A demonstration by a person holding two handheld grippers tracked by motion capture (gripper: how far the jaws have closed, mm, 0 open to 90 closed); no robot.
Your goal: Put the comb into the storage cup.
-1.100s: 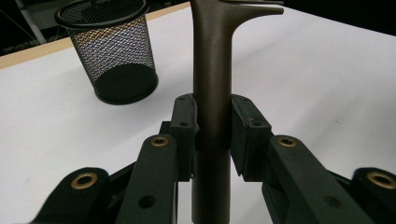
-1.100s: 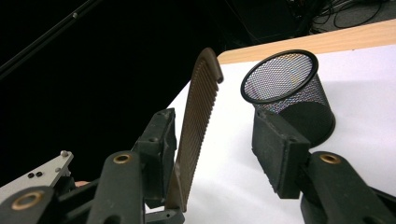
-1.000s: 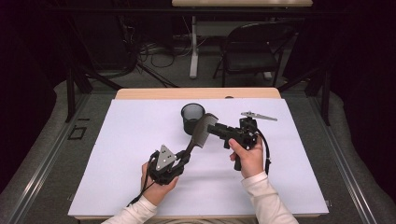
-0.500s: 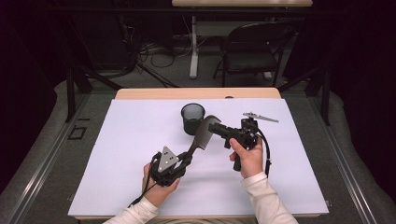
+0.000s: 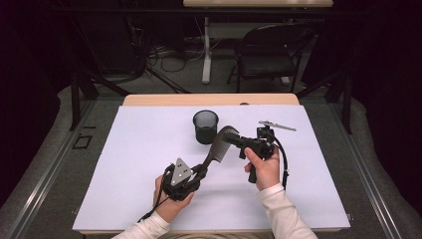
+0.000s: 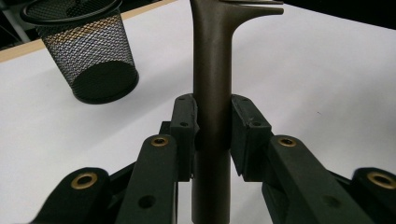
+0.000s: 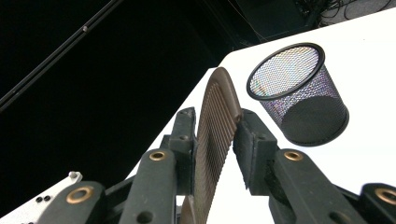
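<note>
Black claws (image 5: pixel 230 141) – brass-ringed screw holes, grey plates – white sleeves (image 5: pixel 278 211).

The mesh cup (image 5: pixel 205 126) is standing just beyond the comb (image 5: pixel 219 145), blocking that way. White table (image 5: pixel 124 164) is lying open elsewhere.

The mesh cup (image 5: pixel 205 126) stands on the table (image 5: pixel 124 164) near its far edge. Just before it, the comb (image 5: pixel 219 147) spans between left gripper (image 5: pixel 196 174) and right gripper (image 5: pixel 230 139).

A dark brown comb (image 5: pixel 215 149) with fine teeth hangs tilted above the white bench (image 5: pixel 124 149), its straight handle at the low end and its toothed head raised near a black mesh cup (image 5: pixel 205 126).
</note>
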